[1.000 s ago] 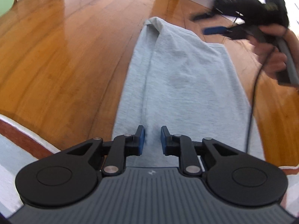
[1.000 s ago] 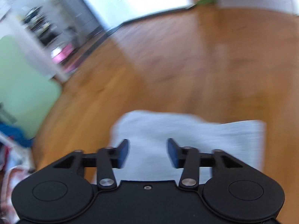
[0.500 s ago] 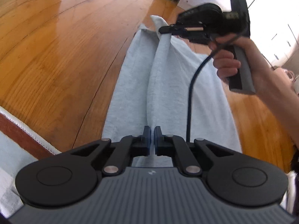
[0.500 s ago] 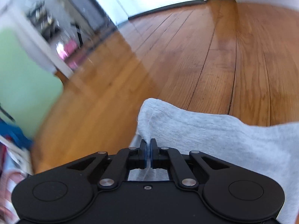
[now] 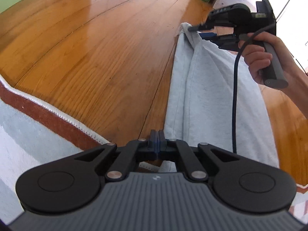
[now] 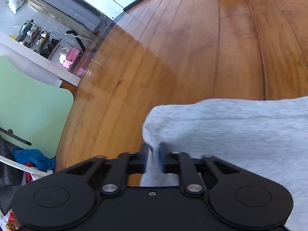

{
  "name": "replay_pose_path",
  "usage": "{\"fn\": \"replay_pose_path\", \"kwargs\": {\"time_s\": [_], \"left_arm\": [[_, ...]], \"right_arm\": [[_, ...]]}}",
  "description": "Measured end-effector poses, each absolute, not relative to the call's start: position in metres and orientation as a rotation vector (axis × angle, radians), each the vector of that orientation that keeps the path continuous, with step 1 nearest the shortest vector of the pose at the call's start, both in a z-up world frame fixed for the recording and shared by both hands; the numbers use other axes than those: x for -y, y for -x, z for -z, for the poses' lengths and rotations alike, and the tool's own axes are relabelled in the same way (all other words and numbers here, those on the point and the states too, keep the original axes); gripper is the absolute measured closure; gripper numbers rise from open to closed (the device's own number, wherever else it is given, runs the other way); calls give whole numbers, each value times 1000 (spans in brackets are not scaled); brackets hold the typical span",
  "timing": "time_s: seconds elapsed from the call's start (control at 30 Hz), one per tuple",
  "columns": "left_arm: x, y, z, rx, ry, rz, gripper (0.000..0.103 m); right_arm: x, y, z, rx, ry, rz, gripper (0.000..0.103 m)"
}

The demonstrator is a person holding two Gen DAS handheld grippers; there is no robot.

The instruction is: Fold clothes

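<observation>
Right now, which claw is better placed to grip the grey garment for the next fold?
Right, probably: the right claw has a corner of the grey garment between its opening jaws. The left claw is shut beside the edge.

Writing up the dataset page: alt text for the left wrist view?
The shut left gripper sits at the near edge of a grey garment on a wooden floor. At the far end a hand holds the right gripper, jaws opening around the cloth's corner.

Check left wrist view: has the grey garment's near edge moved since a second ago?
Yes. The grey garment now sits right of the left gripper, exposing more wooden floor beside the rug.
</observation>
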State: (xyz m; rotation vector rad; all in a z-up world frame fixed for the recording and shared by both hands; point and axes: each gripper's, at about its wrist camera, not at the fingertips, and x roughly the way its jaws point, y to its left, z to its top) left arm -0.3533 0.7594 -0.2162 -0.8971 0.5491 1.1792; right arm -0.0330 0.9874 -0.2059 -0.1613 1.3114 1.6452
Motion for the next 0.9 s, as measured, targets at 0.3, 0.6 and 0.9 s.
{"fn": "replay_pose_path", "kwargs": {"time_s": [0.3, 0.6, 0.9], "left_arm": [[-756, 331, 211, -502, 838, -1064, 100], [-760, 335, 226, -497, 901, -1047, 100], [-753, 338, 223, -485, 924, -1038, 100]], "right_arm": [[-989, 131, 155, -389, 925, -1862, 74], [-1009, 165, 206, -44, 1296, -1824, 79], [-1061, 57, 202, -1075, 522, -1684, 94]]}}
